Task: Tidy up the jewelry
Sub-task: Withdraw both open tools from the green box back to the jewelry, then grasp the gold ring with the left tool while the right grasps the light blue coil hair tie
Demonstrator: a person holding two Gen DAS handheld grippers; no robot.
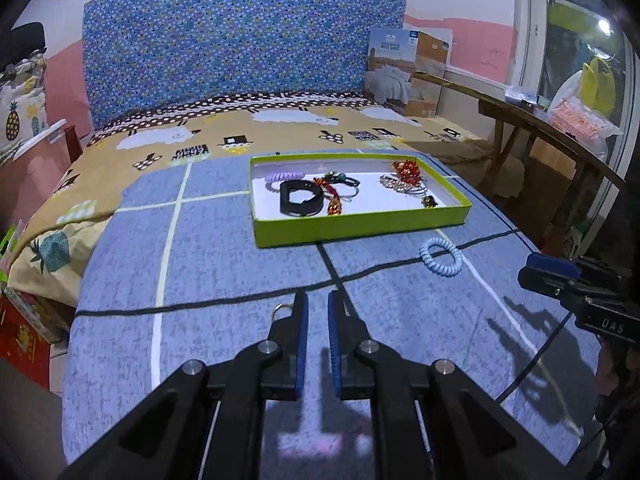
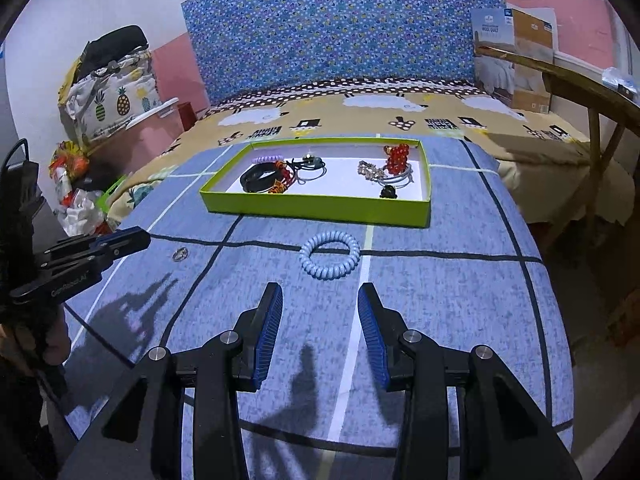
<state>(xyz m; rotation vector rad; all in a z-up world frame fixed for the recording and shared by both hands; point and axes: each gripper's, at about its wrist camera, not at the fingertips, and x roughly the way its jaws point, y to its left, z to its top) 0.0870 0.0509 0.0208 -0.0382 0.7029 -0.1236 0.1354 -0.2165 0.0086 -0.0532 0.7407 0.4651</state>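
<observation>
Plainly, most of the jewelry already sits in the green tray (image 2: 320, 210) on the bed (image 1: 200, 264); two pieces lie outside it: a pale blue coil bracelet (image 2: 330, 255) flat on the blue cover just in front of the tray's near wall, and a small metal ring (image 2: 180, 255) off to its left, near the tip of the left gripper (image 1: 318, 300). That gripper's jaws stand nearly together with nothing between them; the right gripper (image 2: 320, 294) hangs wide open and empty, lined up just short of the bracelet.

The bracelet is a closed loop lying flat, so it points nowhere in particular; it reads slightly wider side to side, along the tray's front wall. The risks, as I judge them: the pads could pinch the soft cover along with the springy coil; the coil could squirm out of a shallow grip; the ring, small and flat on the cloth, may slip from the fingertips or get pressed into the fabric; a carried piece could catch the tray's near wall and shift the light box.
</observation>
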